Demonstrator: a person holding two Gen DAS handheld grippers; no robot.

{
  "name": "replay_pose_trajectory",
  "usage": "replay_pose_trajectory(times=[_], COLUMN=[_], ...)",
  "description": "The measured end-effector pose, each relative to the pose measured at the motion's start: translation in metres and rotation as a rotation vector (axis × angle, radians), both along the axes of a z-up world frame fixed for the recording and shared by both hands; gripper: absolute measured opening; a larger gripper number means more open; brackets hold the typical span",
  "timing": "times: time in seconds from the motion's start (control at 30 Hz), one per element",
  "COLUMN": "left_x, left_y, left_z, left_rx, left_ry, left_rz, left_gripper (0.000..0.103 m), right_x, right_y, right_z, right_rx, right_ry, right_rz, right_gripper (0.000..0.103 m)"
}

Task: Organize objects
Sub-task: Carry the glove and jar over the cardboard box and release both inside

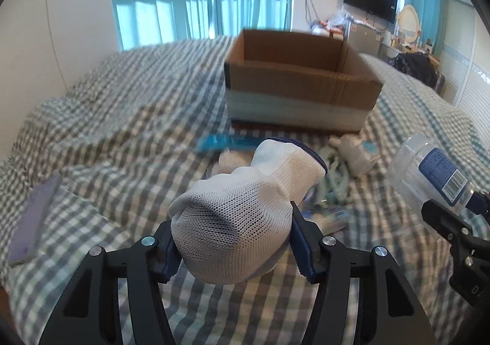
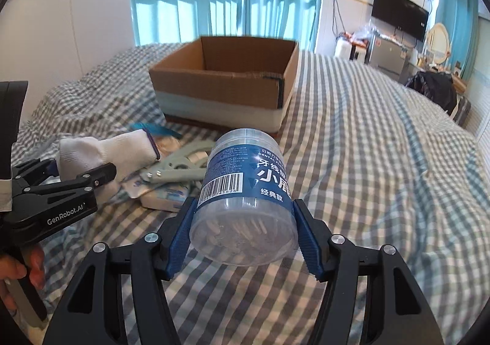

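Checked bedspread (image 1: 128, 118) with open cardboard box (image 1: 294, 69): left gripper (image 1: 232, 240) pinches white glove (image 1: 245, 210); right gripper (image 2: 245, 234) clamps clear jar (image 2: 245, 191) (label legible only in right view).

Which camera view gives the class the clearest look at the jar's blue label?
The right wrist view: the clear jar sits close and centred in the right claw, label and barcode sharp. The left wrist view shows the jar only at the right edge, smaller, with just part of its label.
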State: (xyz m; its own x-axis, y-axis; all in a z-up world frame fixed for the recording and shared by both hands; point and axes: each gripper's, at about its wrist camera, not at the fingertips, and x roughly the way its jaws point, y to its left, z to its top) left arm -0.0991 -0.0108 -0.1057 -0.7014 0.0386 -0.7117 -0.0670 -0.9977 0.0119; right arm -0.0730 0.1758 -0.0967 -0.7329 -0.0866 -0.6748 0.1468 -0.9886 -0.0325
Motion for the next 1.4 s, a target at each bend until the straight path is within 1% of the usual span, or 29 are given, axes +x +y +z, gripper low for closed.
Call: replay_pose_trajectory(times=[0.1,0.2,0.27,0.37,0.43,0.53,0.63,0.73,0.87,1.0,1.13,1.27,1.4], left_x=[0.01,0.019,0.024,0.026,0.023,0.011,-0.004,-0.027,-0.058,-0.097,-0.137,-0.167,-0.189], left_y=[0.002,0.004,0.005,0.008,0.009,0.01,0.01,0.014,0.016,0.016,0.016,0.02,0.03], left_z=[0.022,0.043,0.057,0.076,0.087,0.102,0.113,0.123,0.126,0.123,0.114,0.099,0.085], left_rx=[0.007,0.03,0.046,0.045,0.045,0.049,0.048,0.046,0.051,0.056,0.048,0.025,0.008], left_ry=[0.051,0.106,0.139,0.193,0.222,0.255,0.281,0.301,0.311,0.311,0.303,0.29,0.28], left_rz=[-0.017,-0.023,-0.023,-0.024,-0.024,-0.022,-0.024,-0.03,-0.036,-0.034,-0.024,-0.022,-0.043], left_gripper=[0.061,0.061,0.061,0.061,0.061,0.061,0.061,0.061,0.061,0.061,0.061,0.061,0.061], right_x=[0.014,0.024,0.028,0.032,0.029,0.02,0.004,-0.022,-0.057,-0.099,-0.142,-0.184,-0.221], right_y=[0.0,0.0,0.0,0.0,-0.001,0.0,-0.001,-0.003,-0.006,-0.008,-0.006,-0.003,0.001], right_z=[0.021,0.041,0.053,0.071,0.084,0.098,0.11,0.123,0.134,0.135,0.127,0.113,0.097], right_rx=[0.001,0.001,0.0,0.005,0.008,-0.015,-0.006,-0.028,-0.024,-0.03,-0.026,-0.028,-0.021], right_ry=[0.053,0.096,0.118,0.162,0.188,0.202,0.218,0.225,0.241,0.238,0.231,0.222,0.198], right_rz=[0.007,0.018,0.027,0.045,0.059,0.077,0.081,0.093,0.096,0.102,0.098,0.087,0.069], right_gripper=[0.062,0.062,0.062,0.062,0.062,0.061,0.061,0.061,0.061,0.061,0.061,0.061,0.061])
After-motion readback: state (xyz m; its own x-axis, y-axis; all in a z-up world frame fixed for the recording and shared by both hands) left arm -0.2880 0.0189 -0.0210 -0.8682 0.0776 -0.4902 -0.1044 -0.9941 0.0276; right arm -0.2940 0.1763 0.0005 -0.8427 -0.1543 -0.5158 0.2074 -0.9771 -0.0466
